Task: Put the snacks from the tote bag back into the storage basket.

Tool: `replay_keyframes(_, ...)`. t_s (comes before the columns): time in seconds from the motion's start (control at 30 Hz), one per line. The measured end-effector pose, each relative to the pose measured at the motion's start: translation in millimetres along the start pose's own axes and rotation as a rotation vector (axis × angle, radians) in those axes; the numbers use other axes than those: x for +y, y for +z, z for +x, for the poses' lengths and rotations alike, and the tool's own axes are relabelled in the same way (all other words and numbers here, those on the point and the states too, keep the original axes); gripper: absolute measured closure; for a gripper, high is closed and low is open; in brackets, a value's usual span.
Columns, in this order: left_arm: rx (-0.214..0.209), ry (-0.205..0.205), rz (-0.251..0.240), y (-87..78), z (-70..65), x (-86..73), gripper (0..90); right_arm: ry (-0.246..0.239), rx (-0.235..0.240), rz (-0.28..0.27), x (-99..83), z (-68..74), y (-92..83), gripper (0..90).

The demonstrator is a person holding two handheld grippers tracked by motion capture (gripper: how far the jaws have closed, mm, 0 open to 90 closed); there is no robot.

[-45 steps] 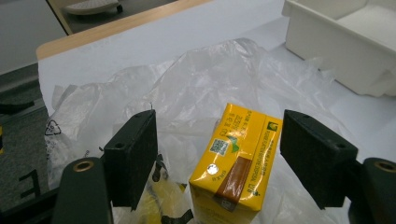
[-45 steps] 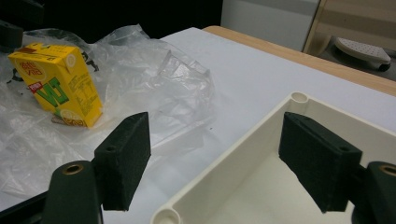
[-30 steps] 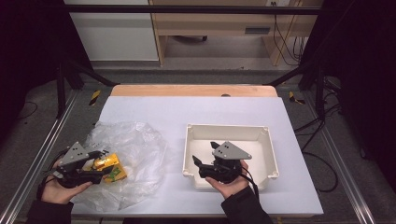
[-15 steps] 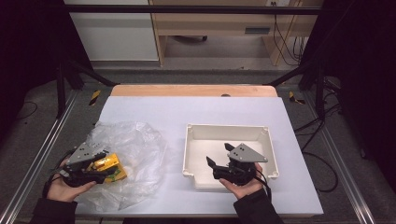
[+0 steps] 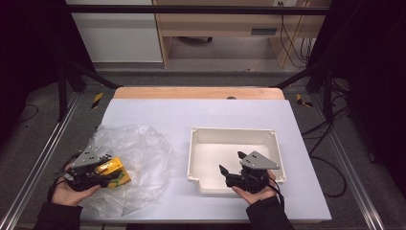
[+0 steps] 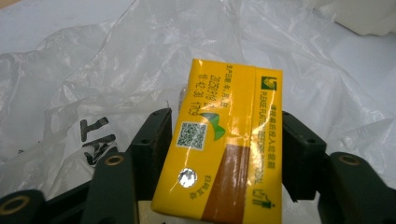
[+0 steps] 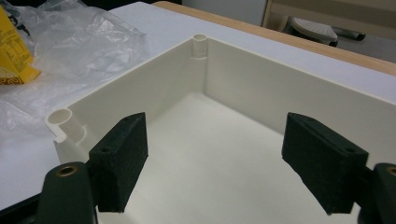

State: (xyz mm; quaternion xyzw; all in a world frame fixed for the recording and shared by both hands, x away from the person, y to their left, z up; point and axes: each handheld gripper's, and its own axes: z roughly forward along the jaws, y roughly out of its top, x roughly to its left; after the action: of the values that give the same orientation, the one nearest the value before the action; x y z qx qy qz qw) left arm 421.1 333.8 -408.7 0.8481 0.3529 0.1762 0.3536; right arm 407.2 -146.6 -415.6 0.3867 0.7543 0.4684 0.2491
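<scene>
A yellow drink carton [image 6: 229, 140] lies on a crumpled clear plastic bag [image 5: 139, 158] at the table's left. My left gripper [image 6: 226, 149] points at it from the near left, and its jaws have just been closing. Both black pads [image 6: 156, 144] now touch the carton's two sides. From above, the carton [image 5: 114, 171] pokes out past the left gripper [image 5: 107, 176]. My right gripper [image 5: 231, 163] hovers over the near right corner of the white bin [image 5: 230, 134]. Its jaws stand wide apart over the bin's bare floor [image 7: 210, 158], with nothing between the pads of the right gripper [image 7: 215, 154].
The bin's walls and round corner posts [image 7: 200, 44] ring the right gripper. The plastic bag [image 7: 79, 42] spreads to the bin's left side. A wooden strip [image 5: 196, 92] borders the table's far edge, with metal frame rails [image 5: 43, 158] along both sides.
The right hand has slid rightward toward the bin's near right corner. The left hand has stayed in place while its jaws drew in around the yellow carton.
</scene>
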Motion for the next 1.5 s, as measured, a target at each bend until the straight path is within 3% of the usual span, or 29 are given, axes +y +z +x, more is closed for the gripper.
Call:
replay_keyframes(0.2, 0.010, 0.001, -0.003, -1.5, -1.3, -1.1, 49.2, -0.005, -0.004, 0.004, -1.2, -1.4, 0.5, 22.7)
replay_keyframes(0.5, 0.007, -0.017, 0.004, 4.9, -0.4, -2.7, 46.7, -0.001, -0.008, 0.006, -1.5, -2.0, 0.5, 22.6)
replay_keyframes(0.97, 0.016, -0.001, 0.012, 4.7, -2.3, -1.1, 50.4, 0.002, -0.011, 0.009, -2.6, -4.0, 1.1, 22.4)
replay_keyframes(1.2, 0.027, -0.033, -0.018, -0.7, -1.3, -0.3, 50.8, 0.006, -0.009, 0.006, -2.4, -5.1, -0.1, 22.3)
replay_keyframes(1.5, 0.078, -0.047, -0.068, -18.0, -6.5, 9.8, 50.9, 0.007, -0.010, 0.009, -2.9, -5.0, 0.3, 22.1)
